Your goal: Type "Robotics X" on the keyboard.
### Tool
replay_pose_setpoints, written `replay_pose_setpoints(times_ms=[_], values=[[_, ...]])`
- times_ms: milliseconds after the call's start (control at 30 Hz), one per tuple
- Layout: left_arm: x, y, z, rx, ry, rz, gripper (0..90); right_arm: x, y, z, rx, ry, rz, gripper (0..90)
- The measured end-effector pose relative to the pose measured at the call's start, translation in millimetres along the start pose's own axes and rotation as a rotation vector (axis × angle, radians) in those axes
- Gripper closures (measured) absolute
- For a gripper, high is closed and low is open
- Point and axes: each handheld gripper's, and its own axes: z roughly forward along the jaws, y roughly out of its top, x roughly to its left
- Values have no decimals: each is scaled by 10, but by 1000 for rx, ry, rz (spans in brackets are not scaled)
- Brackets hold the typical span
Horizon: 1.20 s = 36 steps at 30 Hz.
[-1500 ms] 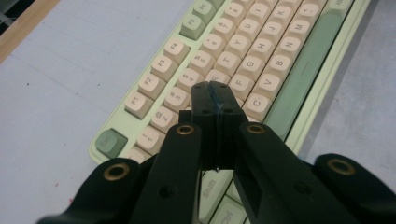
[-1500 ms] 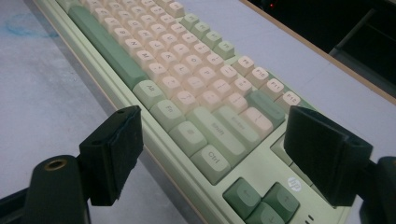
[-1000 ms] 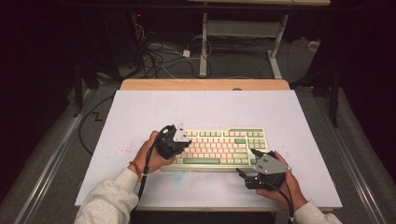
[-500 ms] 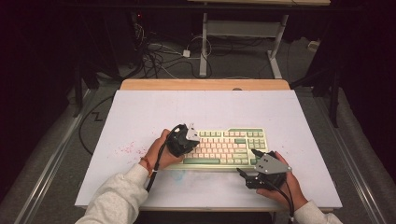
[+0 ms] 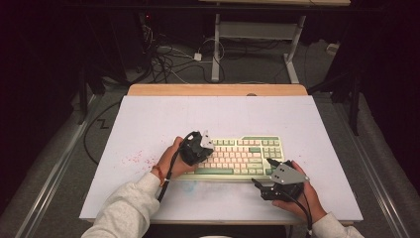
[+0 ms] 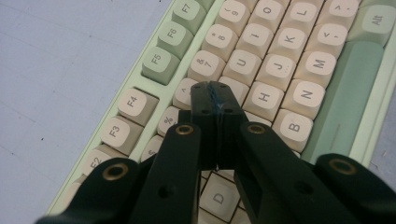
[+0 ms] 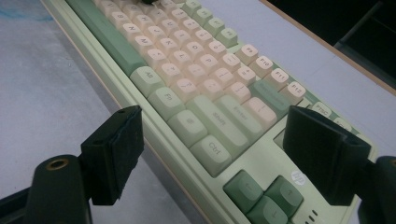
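A pale green keyboard [image 5: 242, 153] with cream keys lies on the white table, near its front edge. My left gripper [image 5: 200, 148] is over the keyboard's left part. In the left gripper view its jaws are shut with nothing between them, the left gripper's tips [image 6: 212, 88] just above the keys [image 6: 289, 42] near the number row; whether they touch a key I cannot tell. My right gripper [image 5: 270, 186] sits at the keyboard's near right corner. In the right gripper view this right gripper [image 7: 217, 140] is open, its pads [image 7: 116, 140] wide apart on either side of the keyboard's corner [image 7: 187, 60], not pressing it.
The white table top [image 5: 148, 124] has a wooden strip [image 5: 218, 90] along its far edge and red specks [image 5: 133, 158] left of the keyboard. A faint blue smudge [image 5: 193, 186] marks the front. Cables [image 5: 168, 64] and desk legs [image 5: 215, 49] lie on the floor beyond.
My left gripper has moved right from the keyboard's left end to over its keys and come down a little. The right gripper has stayed in place.
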Motion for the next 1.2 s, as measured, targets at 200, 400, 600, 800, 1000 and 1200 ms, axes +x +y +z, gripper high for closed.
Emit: replay_pose_setpoints(times_ms=[200,400,600,800,1000,1200], values=[[3,1,3,-1,0,1,869,6,-7,-12,5,-3,-3,210],[12,-6,-1,-2,-1,-4,868,5,-4,-10,6,-3,-3,210],[8,0,5,-2,0,0,864,8,-8,-12,7,-2,-6,210],[9,1,7,-3,0,-1,863,6,-8,-15,8,-2,-5,210],[6,2,9,0,0,0,865,10,-5,-16,10,-3,-8,210],[-19,9,33,12,-1,13,865,11,-6,-17,12,-2,-8,210]])
